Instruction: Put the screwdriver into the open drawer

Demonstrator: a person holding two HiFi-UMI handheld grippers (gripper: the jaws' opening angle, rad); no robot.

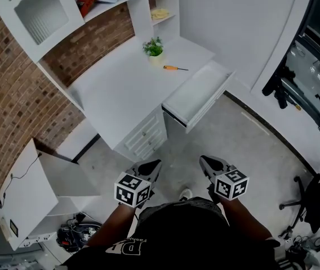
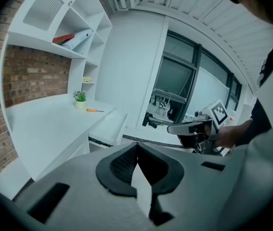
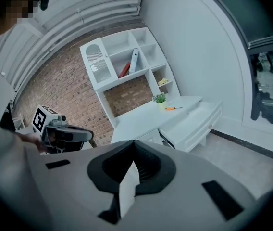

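Note:
An orange-handled screwdriver (image 1: 174, 68) lies on the white desk (image 1: 115, 89), just right of a small potted plant (image 1: 154, 49). The open drawer (image 1: 196, 94) juts out of the desk's right end, below the screwdriver. My left gripper (image 1: 151, 167) and right gripper (image 1: 205, 163) hang low near my body, well away from the desk, both shut with nothing in them. The left gripper view shows the screwdriver (image 2: 94, 110) and drawer (image 2: 106, 128) far off beyond its own gripper (image 2: 137, 147). In the right gripper view the screwdriver (image 3: 173, 108) and drawer (image 3: 194, 121) are likewise distant from that gripper (image 3: 134, 145).
A white shelf unit (image 1: 64, 4) with a red book rests on the desk against a brick wall (image 1: 8, 106). A white cabinet (image 1: 27, 201) and cables sit on the floor at left. An office chair (image 1: 312, 201) and black equipment (image 1: 281, 89) stand at right.

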